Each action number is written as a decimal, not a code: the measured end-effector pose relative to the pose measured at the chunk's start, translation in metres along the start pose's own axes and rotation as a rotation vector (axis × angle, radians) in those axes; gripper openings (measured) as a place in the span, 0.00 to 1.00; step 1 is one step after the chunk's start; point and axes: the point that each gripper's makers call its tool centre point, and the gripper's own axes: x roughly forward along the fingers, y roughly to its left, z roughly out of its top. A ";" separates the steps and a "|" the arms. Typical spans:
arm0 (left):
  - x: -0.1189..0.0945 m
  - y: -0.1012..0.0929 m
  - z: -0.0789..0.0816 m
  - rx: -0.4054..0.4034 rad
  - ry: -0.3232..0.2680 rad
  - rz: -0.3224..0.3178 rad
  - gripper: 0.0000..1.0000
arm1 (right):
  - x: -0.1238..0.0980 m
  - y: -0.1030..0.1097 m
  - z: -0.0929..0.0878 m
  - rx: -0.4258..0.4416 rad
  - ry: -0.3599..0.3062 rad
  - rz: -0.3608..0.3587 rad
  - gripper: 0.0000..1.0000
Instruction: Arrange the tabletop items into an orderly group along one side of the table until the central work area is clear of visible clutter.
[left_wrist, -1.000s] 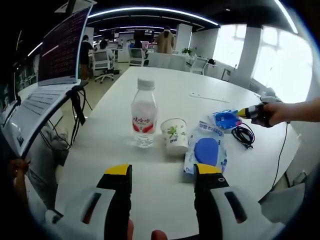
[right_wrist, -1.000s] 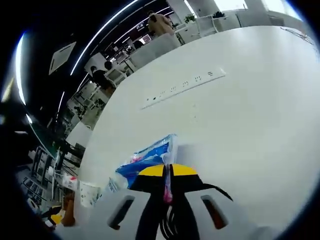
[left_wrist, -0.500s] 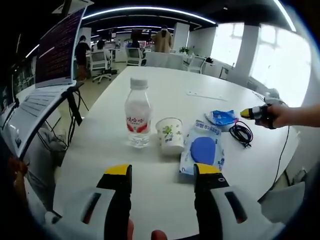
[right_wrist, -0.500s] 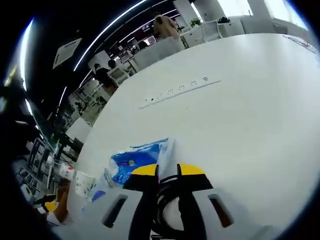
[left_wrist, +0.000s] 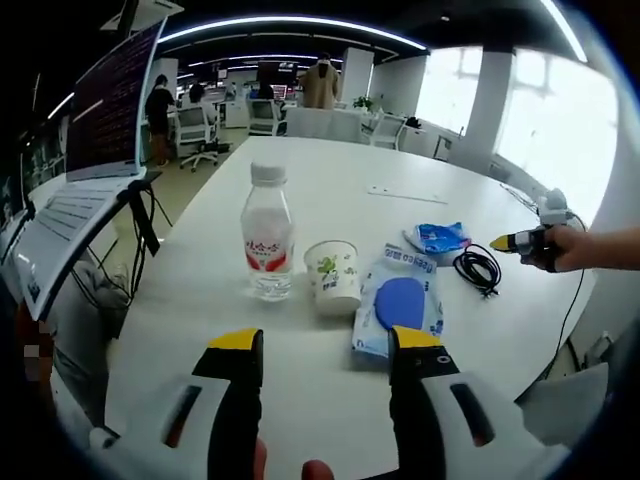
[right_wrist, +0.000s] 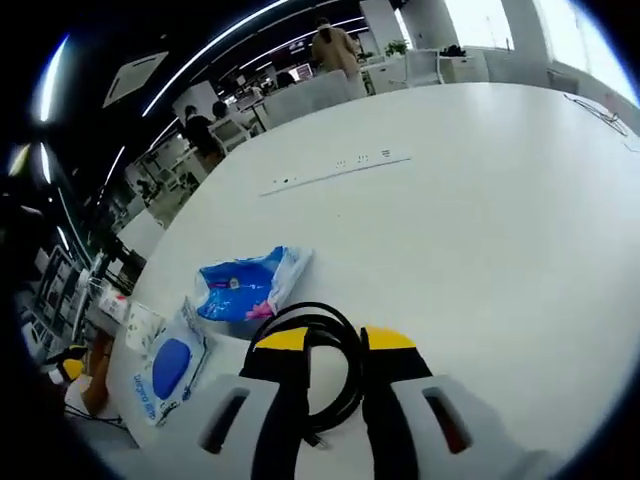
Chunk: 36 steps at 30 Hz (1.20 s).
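A clear water bottle (left_wrist: 268, 238) with a red label, a paper cup (left_wrist: 333, 276), a blue-and-white wipes pack (left_wrist: 397, 305) and a small blue packet (left_wrist: 437, 237) sit in a row on the white table (left_wrist: 320, 180). A coiled black cable (left_wrist: 477, 268) lies to their right. My left gripper (left_wrist: 326, 345) hangs open, short of the row and holding nothing. A hand holds my right gripper (left_wrist: 498, 243) just right of the cable. In the right gripper view, the right gripper (right_wrist: 335, 342) is open over the cable (right_wrist: 320, 312), and the blue packet (right_wrist: 245, 285) lies free beside the wipes pack (right_wrist: 165, 365).
An open laptop (left_wrist: 95, 150) stands on a raised stand at the table's left edge. A flat socket strip (right_wrist: 335, 172) is set into the far tabletop. Office chairs and people are beyond the table's far end.
My right gripper opened, let go of the blue packet and drew back; the packet now lies on the table. The left gripper's view pulled back slightly.
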 end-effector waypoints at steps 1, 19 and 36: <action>0.000 0.000 0.000 0.000 -0.001 -0.001 0.50 | 0.000 -0.003 -0.001 0.002 0.003 -0.005 0.18; -0.005 0.004 0.005 0.005 -0.011 0.005 0.50 | 0.007 -0.016 -0.037 0.011 0.096 -0.063 0.08; -0.005 0.000 0.004 0.007 -0.011 -0.001 0.50 | -0.002 -0.015 -0.047 -0.079 0.138 -0.059 0.02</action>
